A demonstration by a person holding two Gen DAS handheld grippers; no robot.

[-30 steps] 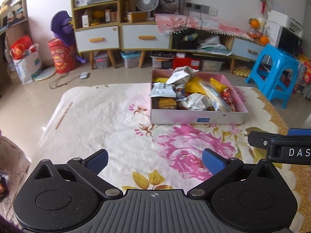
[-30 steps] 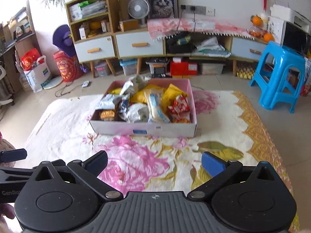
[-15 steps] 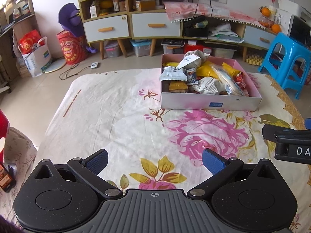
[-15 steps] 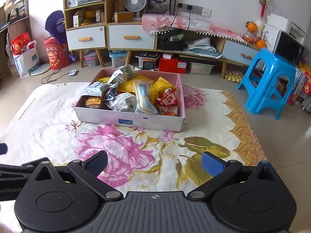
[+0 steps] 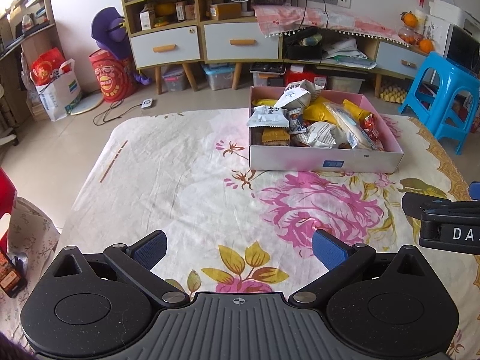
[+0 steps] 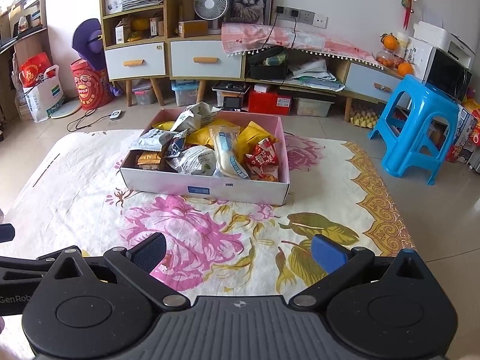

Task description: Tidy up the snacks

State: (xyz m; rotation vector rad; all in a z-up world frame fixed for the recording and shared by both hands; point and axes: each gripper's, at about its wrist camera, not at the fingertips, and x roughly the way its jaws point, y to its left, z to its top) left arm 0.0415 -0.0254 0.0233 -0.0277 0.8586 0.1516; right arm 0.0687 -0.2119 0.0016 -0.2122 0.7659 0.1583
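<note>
Both grippers hang over the floral cloth, and neither holds anything. The left gripper has its blue-padded fingers spread wide, nothing between them but a yellow-leaf print on the cloth. The right gripper is spread just as wide, over the big pink flower, empty as well. In the left wrist view the right gripper's side pokes in at the right edge; in the right wrist view the left one's black frame shows at the left edge, so the two sit side by side at the near end of the cloth.

The pink box of snacks sits on the cloth, well beyond both sets of fingertips. From the left gripper it lies far and to the right; from the right gripper it is almost straight ahead, a touch left of centre. It is heaped full: a white-and-grey packet at the left side, a crumpled white bag sticking up at the far side, yellow packets behind, a long pale wrapped bar lying across the middle, a red packet at the right, a round white-and-green pack near the front wall, and a small orange pack low in the near-left corner.

Beyond the cloth, a blue plastic stool stands on the tile floor at the right, and a low cabinet with drawers runs along the far wall.
</note>
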